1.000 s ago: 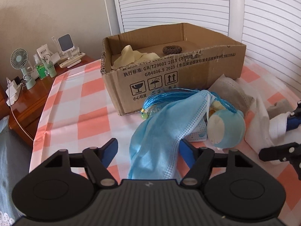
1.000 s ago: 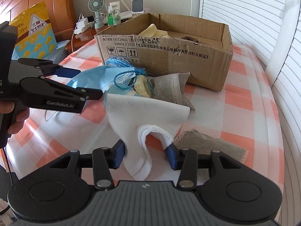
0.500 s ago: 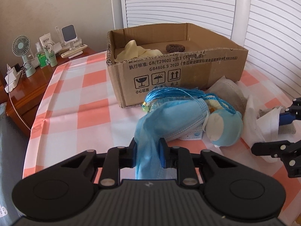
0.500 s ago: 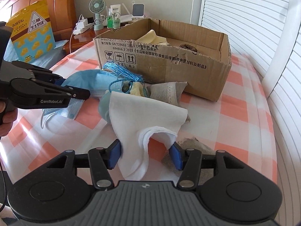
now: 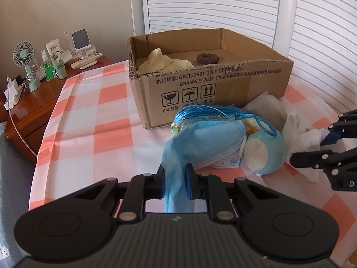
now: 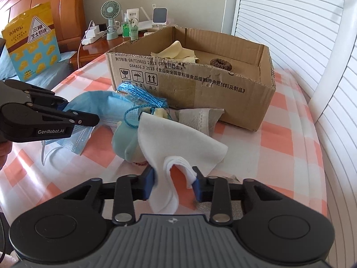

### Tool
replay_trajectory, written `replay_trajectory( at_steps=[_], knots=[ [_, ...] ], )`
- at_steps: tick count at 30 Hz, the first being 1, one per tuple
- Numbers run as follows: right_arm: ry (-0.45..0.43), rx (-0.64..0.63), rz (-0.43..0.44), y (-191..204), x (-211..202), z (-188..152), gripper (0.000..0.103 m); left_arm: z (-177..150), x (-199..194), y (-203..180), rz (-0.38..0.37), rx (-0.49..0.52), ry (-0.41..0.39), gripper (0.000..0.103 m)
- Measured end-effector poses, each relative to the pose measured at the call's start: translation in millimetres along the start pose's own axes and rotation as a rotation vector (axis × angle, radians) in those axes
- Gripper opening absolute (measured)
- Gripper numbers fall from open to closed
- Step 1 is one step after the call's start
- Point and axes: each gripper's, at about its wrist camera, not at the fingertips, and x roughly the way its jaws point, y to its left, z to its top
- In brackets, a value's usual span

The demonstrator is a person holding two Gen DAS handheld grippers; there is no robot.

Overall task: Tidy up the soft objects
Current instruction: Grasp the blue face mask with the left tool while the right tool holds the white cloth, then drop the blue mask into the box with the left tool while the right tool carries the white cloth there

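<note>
A blue face mask [image 5: 200, 143] trails off a pile in front of the cardboard box [image 5: 223, 84]. My left gripper [image 5: 175, 174] is closing, its pads pinching the mask's near end. My right gripper [image 6: 175, 176] is also closing, and its pads press on a folded white cloth [image 6: 178, 138] lifted at the pile's right side. The pile also holds a blue string bundle [image 5: 200, 114], a pale blue plush ball [image 5: 265, 154] and a grey pouch [image 6: 198, 118]. A yellow cloth [image 5: 162, 62] and a brown scrunchie [image 5: 207, 58] lie inside the box.
A wooden nightstand [image 5: 33, 107] with a small fan [image 5: 24, 58] and bottles stands left of the checked tablecloth [image 5: 93, 120]. A yellow snack bag [image 6: 31, 44] leans on the headboard. Another grey cloth [image 6: 223, 207] lies beneath my right gripper. White louvred panels stand behind the box.
My left gripper's jaws came together on the blue mask, which now hangs between them. My right gripper's jaws narrowed onto the white cloth. Both hands have stayed roughly in place.
</note>
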Motion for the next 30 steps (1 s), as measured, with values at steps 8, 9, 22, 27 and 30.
replay_trajectory(
  at_steps=[8, 9, 22, 27, 30],
  knots=[
    [-0.019, 0.015, -0.004, -1, -17, 1, 0.030, 3, -19, 6, -0.008, 0.020, 0.008, 0.010],
    [-0.022, 0.014, -0.006, -1, -20, 1, 0.030, 3, -23, 7, -0.011, 0.023, 0.008, 0.010],
    [-0.059, -0.009, -0.026, -1, -51, 9, 0.030, 18, -66, 9, -0.024, 0.087, -0.019, 0.010],
    [-0.086, -0.018, -0.030, -4, -60, 16, 0.030, 40, -77, 6, -0.020, 0.121, -0.066, 0.010],
    [-0.101, -0.010, -0.032, -7, -64, 22, 0.030, 62, -80, 2, -0.019, 0.148, -0.106, 0.010]
  ],
)
